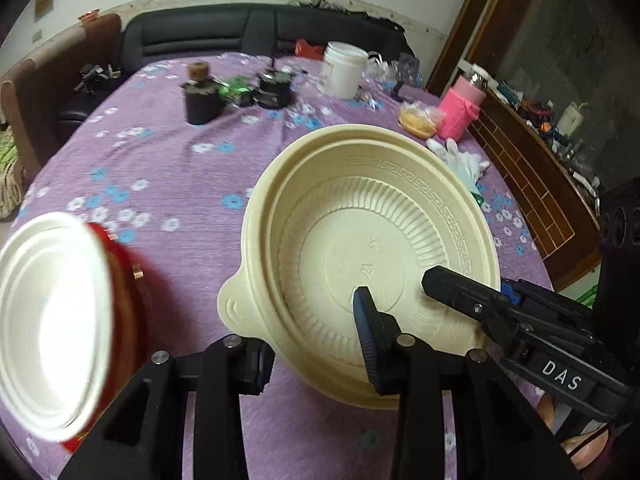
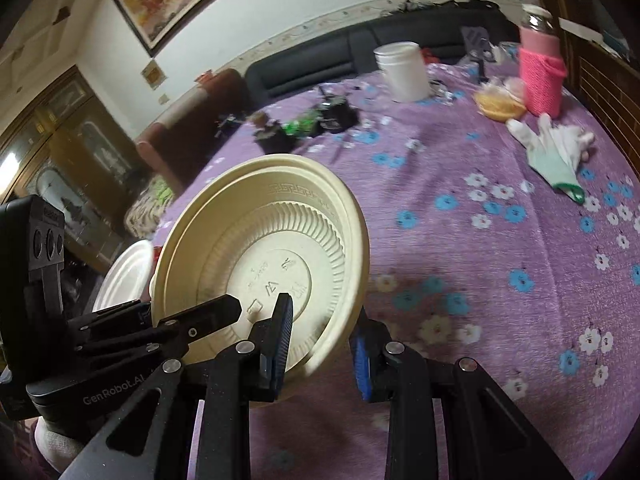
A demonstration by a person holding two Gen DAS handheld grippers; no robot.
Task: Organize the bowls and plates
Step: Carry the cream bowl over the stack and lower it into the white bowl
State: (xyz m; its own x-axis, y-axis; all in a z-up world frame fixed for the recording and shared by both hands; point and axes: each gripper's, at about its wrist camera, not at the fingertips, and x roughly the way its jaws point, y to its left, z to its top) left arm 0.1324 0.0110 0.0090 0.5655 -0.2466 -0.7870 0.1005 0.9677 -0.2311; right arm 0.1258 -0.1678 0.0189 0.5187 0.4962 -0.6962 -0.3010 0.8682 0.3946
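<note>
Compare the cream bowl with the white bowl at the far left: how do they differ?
The cream bowl shows a fret-pattern band and ribbed walls; the white bowl looks plain inside. The cream bowl is beige all over; the white bowl has a red outside. Both tools reach the cream bowl's rim; neither touches the white bowl. Both are round and tilted.
</note>
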